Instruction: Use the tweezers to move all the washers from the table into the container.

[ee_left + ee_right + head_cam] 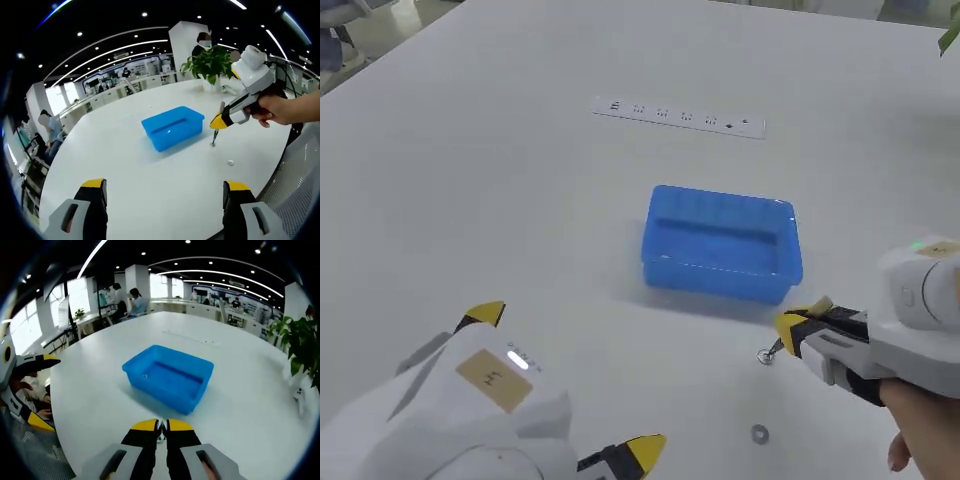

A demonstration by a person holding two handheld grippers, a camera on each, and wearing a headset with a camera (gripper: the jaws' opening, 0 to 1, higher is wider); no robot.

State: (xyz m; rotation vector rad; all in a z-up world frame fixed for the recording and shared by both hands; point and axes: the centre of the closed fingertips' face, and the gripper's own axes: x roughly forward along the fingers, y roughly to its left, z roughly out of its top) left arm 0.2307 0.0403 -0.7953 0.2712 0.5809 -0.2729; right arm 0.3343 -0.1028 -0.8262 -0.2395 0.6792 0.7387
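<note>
Nearest the camera, low left in the head view: the left gripper (pixel 565 382) is hovering over the table (pixel 470 200), jaws standing wide apart with nothing between them. A tan sticker on its white body is carrying dark marks too small to read.

A loose washer (pixel 760 433) is lying flat on the near right part of the table: small, round, silver-grey, with a dark centre hole. In the left gripper view it is showing as a pale dot (pixel 230 162).

Just beyond it, the tweezers (pixel 772 350) are pointing down, tip at the table surface. A small ring-like shape (pixel 765 357) is sitting at the tip; whether it is pinched or merely touched cannot be told.

The right gripper (pixel 805 318) is holding the tweezers with its yellow-tipped jaws pressed together on them. In its own view only a sliver of metal (pixel 160 435) is showing between the jaws.

The container (pixel 720 245), a blue, rectangular, open-topped bin, is standing just beyond the tweezers. A pale speck (pixel 145 375) is lying on its floor, too small to identify.

Far side: a white power strip (pixel 680 115) is lying flat, and its markings are not legible.

A hand (pixel 280 107) is gripping the right gripper's handle.
</note>
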